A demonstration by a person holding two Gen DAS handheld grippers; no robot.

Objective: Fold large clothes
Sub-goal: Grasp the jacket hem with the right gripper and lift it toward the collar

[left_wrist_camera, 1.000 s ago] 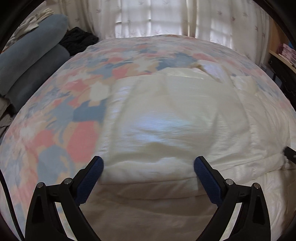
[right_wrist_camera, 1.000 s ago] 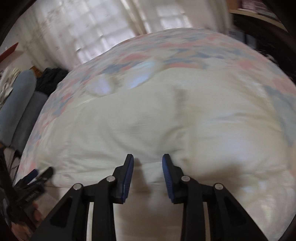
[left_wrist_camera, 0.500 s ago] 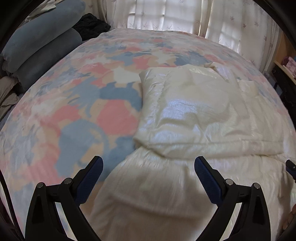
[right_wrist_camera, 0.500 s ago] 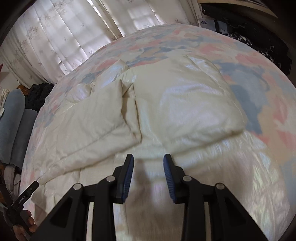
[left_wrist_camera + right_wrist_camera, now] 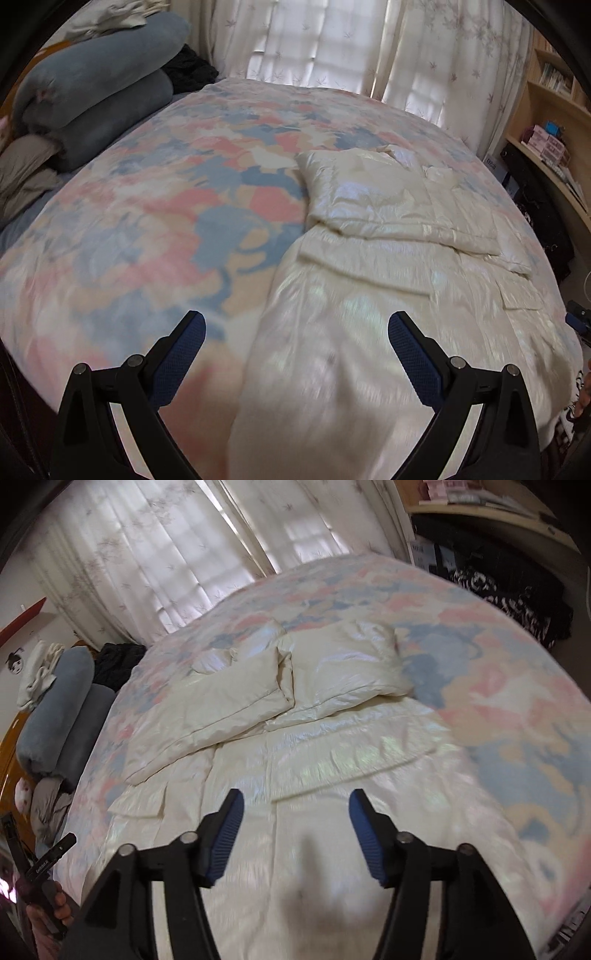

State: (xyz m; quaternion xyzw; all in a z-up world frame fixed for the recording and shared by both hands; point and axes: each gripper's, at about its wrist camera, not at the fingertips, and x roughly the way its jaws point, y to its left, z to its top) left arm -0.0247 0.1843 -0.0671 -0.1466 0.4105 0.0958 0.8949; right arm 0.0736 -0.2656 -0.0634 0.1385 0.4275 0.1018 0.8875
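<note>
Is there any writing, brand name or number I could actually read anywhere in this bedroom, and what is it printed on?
None can be read for certain.
White box by the bed's far corner: dark lettering, too blurred to read.
Left gripper's black handle: small white print, too small to read.
Pink boxes on the shelf: no legible print.
Book spines on the upper shelf: too small.
Cream jacket and floral bedspread: no text visible.

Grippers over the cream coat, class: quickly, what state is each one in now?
Left gripper: open, holding nothing.
Right gripper: open, jaws just opening, nothing between them above the cream coat.
</note>
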